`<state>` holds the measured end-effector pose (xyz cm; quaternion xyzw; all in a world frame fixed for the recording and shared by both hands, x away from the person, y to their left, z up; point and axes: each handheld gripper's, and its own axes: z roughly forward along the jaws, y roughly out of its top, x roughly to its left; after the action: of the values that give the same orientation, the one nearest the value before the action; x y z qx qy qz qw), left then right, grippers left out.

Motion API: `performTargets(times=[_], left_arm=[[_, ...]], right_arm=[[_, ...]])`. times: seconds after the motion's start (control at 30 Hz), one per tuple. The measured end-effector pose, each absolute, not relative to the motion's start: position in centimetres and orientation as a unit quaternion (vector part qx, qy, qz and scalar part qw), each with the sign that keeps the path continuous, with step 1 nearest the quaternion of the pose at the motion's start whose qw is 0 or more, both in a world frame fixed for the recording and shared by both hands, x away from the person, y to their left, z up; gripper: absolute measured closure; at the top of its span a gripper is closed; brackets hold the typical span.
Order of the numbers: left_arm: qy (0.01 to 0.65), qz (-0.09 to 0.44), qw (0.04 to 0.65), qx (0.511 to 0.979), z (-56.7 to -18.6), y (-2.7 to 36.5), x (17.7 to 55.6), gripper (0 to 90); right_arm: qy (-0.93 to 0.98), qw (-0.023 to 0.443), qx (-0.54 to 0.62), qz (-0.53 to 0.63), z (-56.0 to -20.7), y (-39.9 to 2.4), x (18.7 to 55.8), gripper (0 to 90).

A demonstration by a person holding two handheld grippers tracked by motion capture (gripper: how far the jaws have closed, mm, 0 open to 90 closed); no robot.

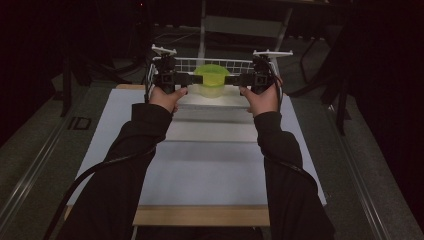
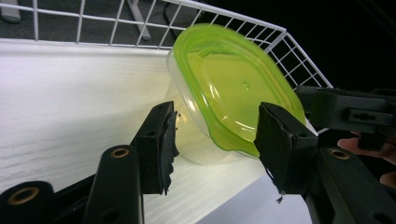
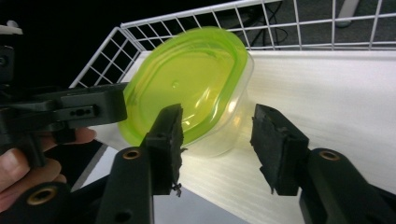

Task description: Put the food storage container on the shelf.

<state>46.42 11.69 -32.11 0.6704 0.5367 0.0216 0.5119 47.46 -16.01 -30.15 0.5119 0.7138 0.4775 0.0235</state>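
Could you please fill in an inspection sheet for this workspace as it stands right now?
Surface: white table top with a wooden front edge; a raised white board lies at the far end.
Job's things: clear plastic container with a green lid, standing on the white board inside the white wire basket.
Clutter: nothing seen.
Grippers: left gripper and right gripper flank the container; jaws of both open, pads apart from it.
Cables: a black cable trails along the left sleeve, another along the right.
Surroundings: dark room, grey floor, metal stand legs behind the table.
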Motion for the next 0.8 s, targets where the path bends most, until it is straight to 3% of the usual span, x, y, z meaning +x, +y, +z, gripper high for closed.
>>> performTargets(times=[0.27, 0.8], left_arm=[[0.539, 0.051, 0.517, 0.663, -31.5, 12.1, 45.8, 45.0], [0.455, 0.078, 0.547, 0.698, -29.9, 12.7, 40.4, 42.7]], right_arm=[[0.716, 0.023, 0.501, 0.486, -29.9, -15.8, 46.9, 50.0], [0.756, 0.068, 0.432, 0.487, -29.5, -16.2, 42.5, 35.2]])
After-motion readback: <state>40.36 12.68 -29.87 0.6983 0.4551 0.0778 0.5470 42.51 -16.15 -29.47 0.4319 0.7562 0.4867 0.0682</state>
